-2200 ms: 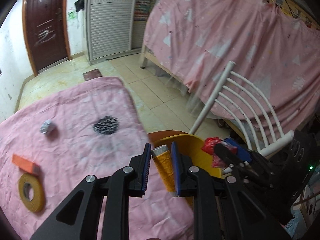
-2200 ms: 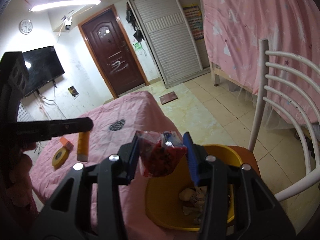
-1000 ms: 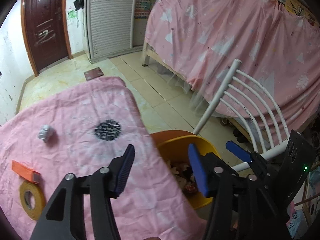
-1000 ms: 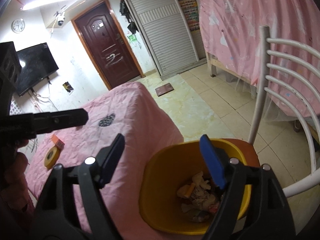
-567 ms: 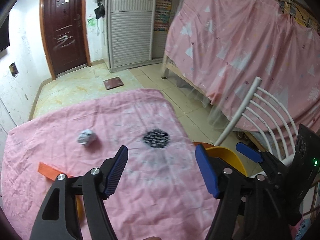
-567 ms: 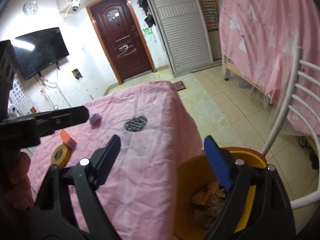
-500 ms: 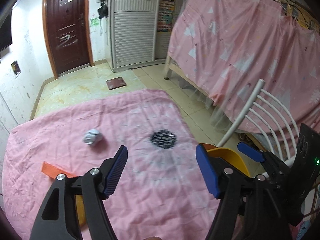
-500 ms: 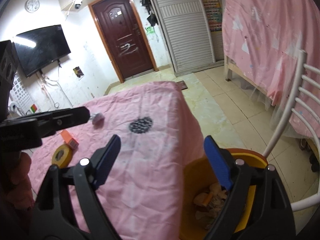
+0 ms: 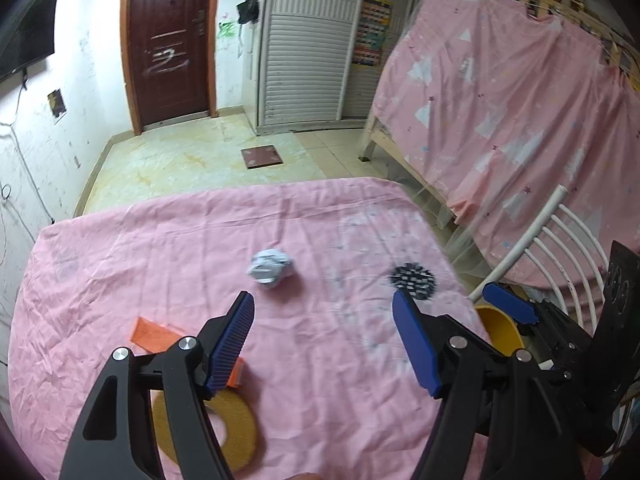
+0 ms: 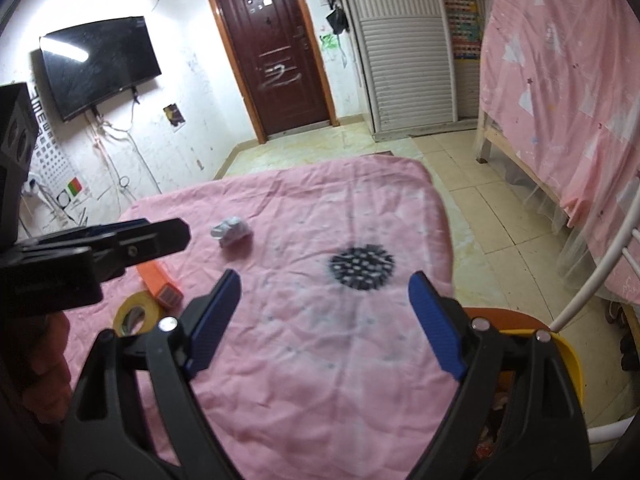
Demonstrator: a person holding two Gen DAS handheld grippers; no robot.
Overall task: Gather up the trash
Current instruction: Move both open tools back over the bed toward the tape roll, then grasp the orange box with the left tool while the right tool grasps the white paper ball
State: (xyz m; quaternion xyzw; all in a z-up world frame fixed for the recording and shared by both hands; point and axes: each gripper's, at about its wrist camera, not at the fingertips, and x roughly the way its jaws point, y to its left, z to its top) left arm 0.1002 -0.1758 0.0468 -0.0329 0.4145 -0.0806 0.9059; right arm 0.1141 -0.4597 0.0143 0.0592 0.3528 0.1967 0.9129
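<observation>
- Left gripper hung over the pink cloth, jaws apart, nothing between the blue pads.
- Right gripper also over the cloth, jaws wide apart and empty; in the left wrist view one blue fingertip of it showed at the right edge.
- Crumpled grey-white paper ball lay on the cloth ahead of the left gripper, not touched; in the right wrist view it sat up-left of the right gripper's left finger.
- Orange box lay flat on the cloth, partly behind the left gripper's left finger; its end just beside the tape roll.
- Yellow tape roll lay flat near the cloth's near edge, partly hidden under the left gripper.
- Black spiky print on the cloth between the right gripper's fingers in view, farther off.
- Yellow bin stood off the cloth's right edge, on the orange seat of the white chair; mostly hidden by the right gripper, some scraps visible inside.
- Dark door, wall TV and pink bed curtain in the background.
</observation>
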